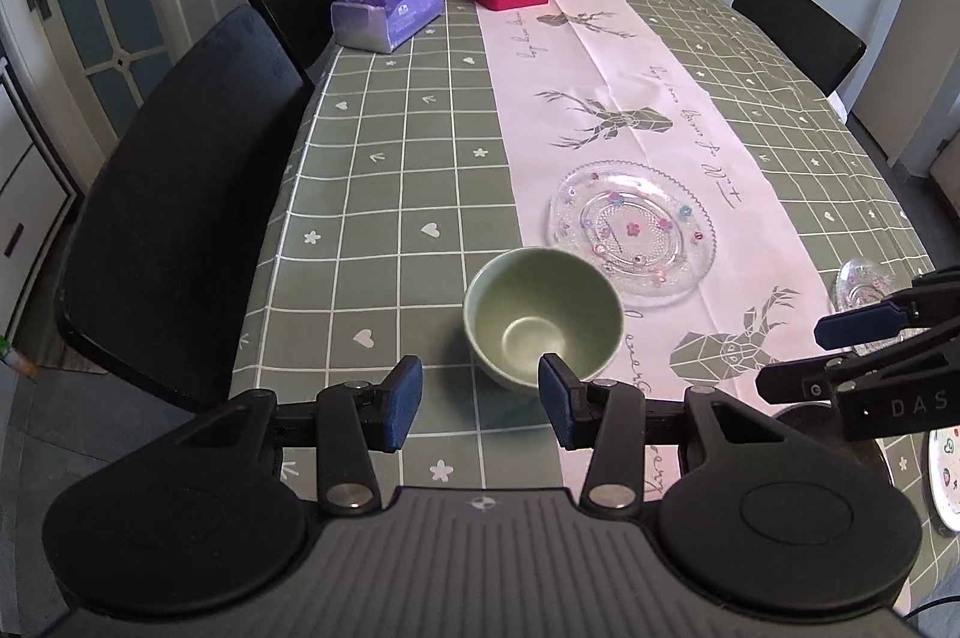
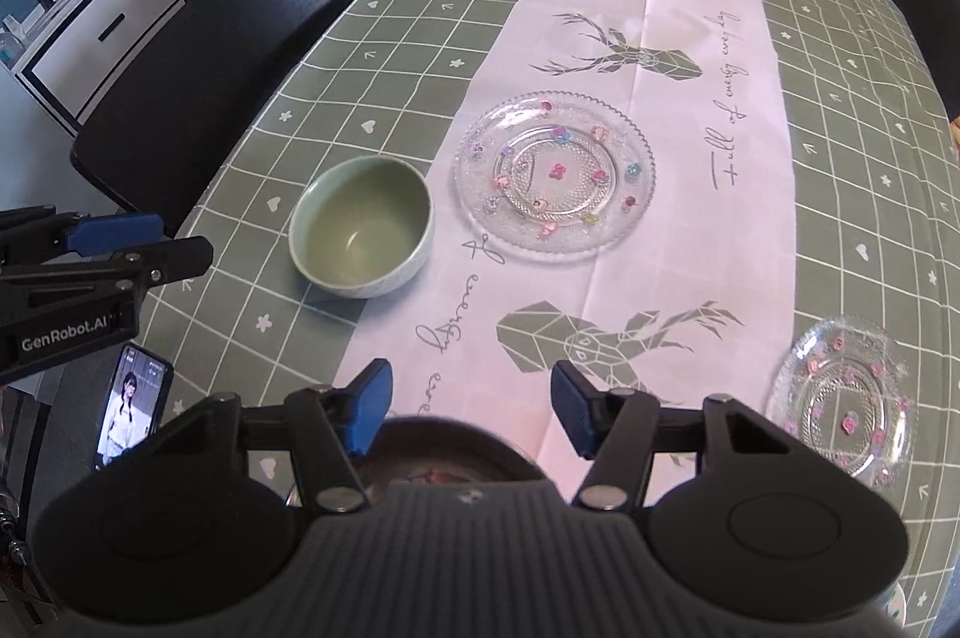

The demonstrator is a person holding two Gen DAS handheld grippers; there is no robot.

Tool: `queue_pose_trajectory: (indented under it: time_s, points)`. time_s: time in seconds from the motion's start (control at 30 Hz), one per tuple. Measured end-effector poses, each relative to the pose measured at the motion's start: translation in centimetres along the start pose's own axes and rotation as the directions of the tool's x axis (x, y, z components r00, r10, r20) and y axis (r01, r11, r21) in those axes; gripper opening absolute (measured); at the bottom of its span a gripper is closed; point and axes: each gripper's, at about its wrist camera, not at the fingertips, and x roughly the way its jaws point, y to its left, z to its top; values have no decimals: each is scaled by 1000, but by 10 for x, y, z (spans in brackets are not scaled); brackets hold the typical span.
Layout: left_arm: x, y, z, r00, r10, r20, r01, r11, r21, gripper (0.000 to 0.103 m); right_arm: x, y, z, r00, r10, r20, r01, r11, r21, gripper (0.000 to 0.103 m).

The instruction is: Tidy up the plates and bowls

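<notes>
The left gripper [image 1: 480, 401] is hovering with jaws apart and empty, just near of the bowl [image 1: 543, 317], which is sitting on the green cloth left of the big plate [image 1: 633, 233]. The right gripper [image 2: 471, 407] is also gaping and empty, with a dark dish [image 2: 444, 443] showing under it and the small plate [image 2: 846, 398] lying to its right. The bowl is looking stiff, fairly weighty and glazed slick, so pinching its near rim seems best. Both glass plates are looking brittle and low, needing an edge grip.
</notes>
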Motion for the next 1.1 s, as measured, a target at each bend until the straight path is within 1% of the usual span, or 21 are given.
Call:
queue_pose_trajectory:
  time_s: [0.1, 0.2, 0.27, 0.37, 0.43, 0.5, 0.6, 0.73, 0.8, 0.83, 0.93, 1.1]
  points:
    - [12, 6, 3, 1000, -22, -5, 22, 1000, -14, 51, 15, -1, 11, 1000, 2, -18, -2, 1000, 9, 50]
    - [24, 12, 8, 999, -50, -9, 49, 998, -37, 51, 30, -4, 22, 999, 10, -35, -9, 999, 32, 50]
    - [32, 16, 11, 998, -69, -11, 68, 996, -56, 51, 40, -5, 29, 999, 19, -47, -17, 999, 46, 47]
    - [46, 21, 17, 996, -92, -17, 90, 992, -87, 51, 53, -7, 37, 997, 50, -57, -46, 996, 75, 46]
    - [56, 22, 21, 994, -107, -25, 103, 989, -105, 51, 63, -8, 44, 996, 70, -63, -64, 994, 93, 44]
    - [68, 21, 23, 994, -101, -45, 96, 989, -112, 51, 71, -8, 50, 994, 85, -67, -78, 991, 109, 42]
    - [84, 20, 23, 993, -75, -95, 65, 992, -107, 50, 84, -5, 57, 990, 114, -81, -104, 986, 127, 37]
    - [101, 24, 21, 987, -48, -151, 34, 995, -91, 46, 96, 1, 63, 987, 124, -101, -112, 987, 117, 35]
    - [108, 25, 19, 983, -53, -175, 38, 995, -89, 40, 103, 3, 65, 986, 124, -114, -112, 987, 113, 34]
    - [110, 26, 18, 981, -57, -184, 41, 995, -89, 39, 106, 3, 66, 985, 124, -120, -110, 988, 112, 32]
    - [115, 25, 16, 978, -69, -197, 54, 995, -83, 37, 115, 6, 69, 983, 118, -137, -104, 989, 105, 29]
    - [122, 20, 17, 974, -72, -216, 59, 996, -69, 27, 126, 10, 70, 981, 111, -159, -97, 991, 94, 21]
